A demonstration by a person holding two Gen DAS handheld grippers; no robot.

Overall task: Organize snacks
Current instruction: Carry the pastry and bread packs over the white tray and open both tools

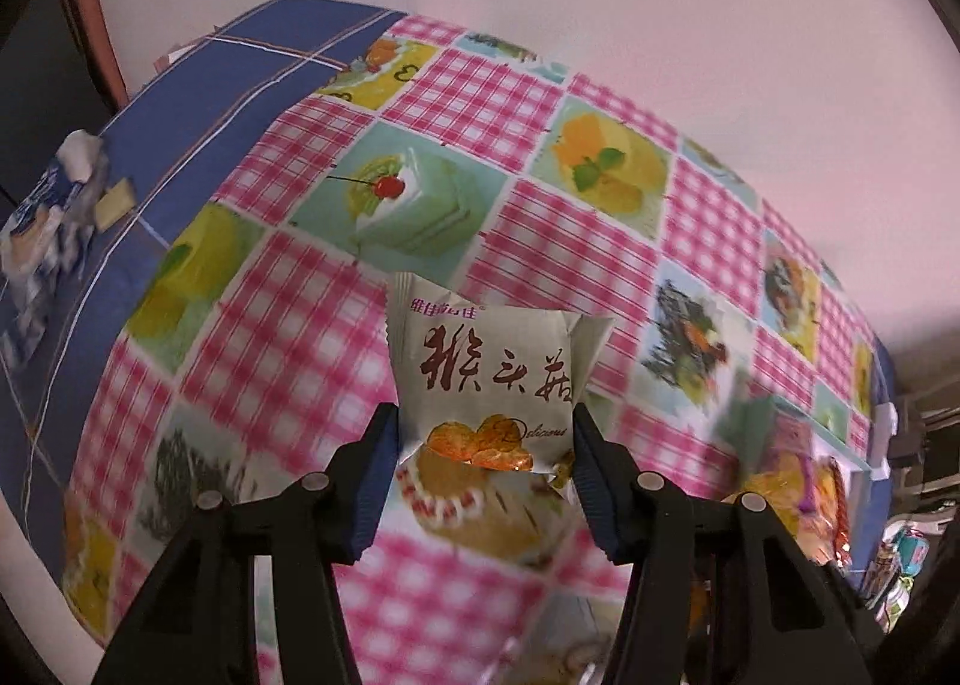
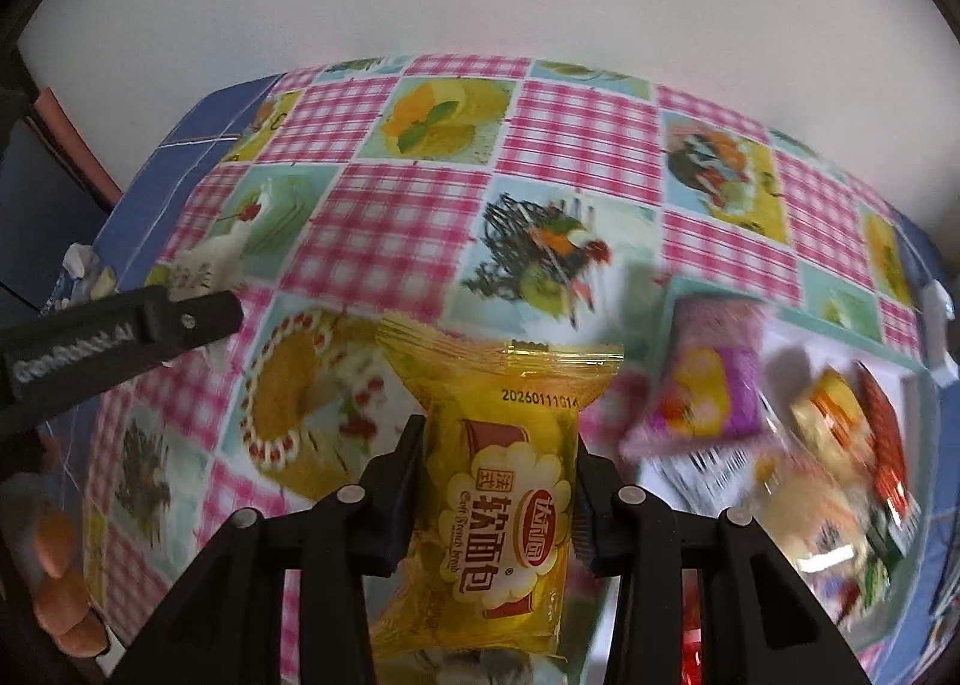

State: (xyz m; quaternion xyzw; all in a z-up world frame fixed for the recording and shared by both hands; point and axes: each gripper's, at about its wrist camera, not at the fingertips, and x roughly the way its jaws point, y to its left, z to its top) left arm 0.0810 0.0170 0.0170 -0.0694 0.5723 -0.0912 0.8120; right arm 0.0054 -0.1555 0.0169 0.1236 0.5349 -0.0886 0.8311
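Nearest in each view, a packet sat pinched between jaws. The left tongs (image 1: 485, 448) were closed partway on a white, puffy plastic biscuit packet (image 1: 489, 379) with brown lettering, gripping its lower sides so it stood upright clear of the counter (image 1: 288, 325), which was covered in a pink-checked cloth printed with cakes. The right tongs (image 2: 497, 475) were clamped nearly shut on a yellow, glossy soft-bread packet (image 2: 510, 493), squeezed at its waist, date stamp upward. Both seemed held aloft for carrying, probably toward sorting.

Beyond the bread, the right view alone showed a pale green tray (image 2: 798, 319) with a purple snack pouch (image 2: 714, 385) and other blurred wrappers, likely the store the snacks belonged to; it also caught the left tool's black arm (image 2: 120, 331) and orange-gloved fingers (image 2: 57, 535). Farther off, only the left view made plain a blue plaid cloth (image 1: 180, 102) with a blue-and-white tissue pack (image 1: 48, 223) at the counter's edge.
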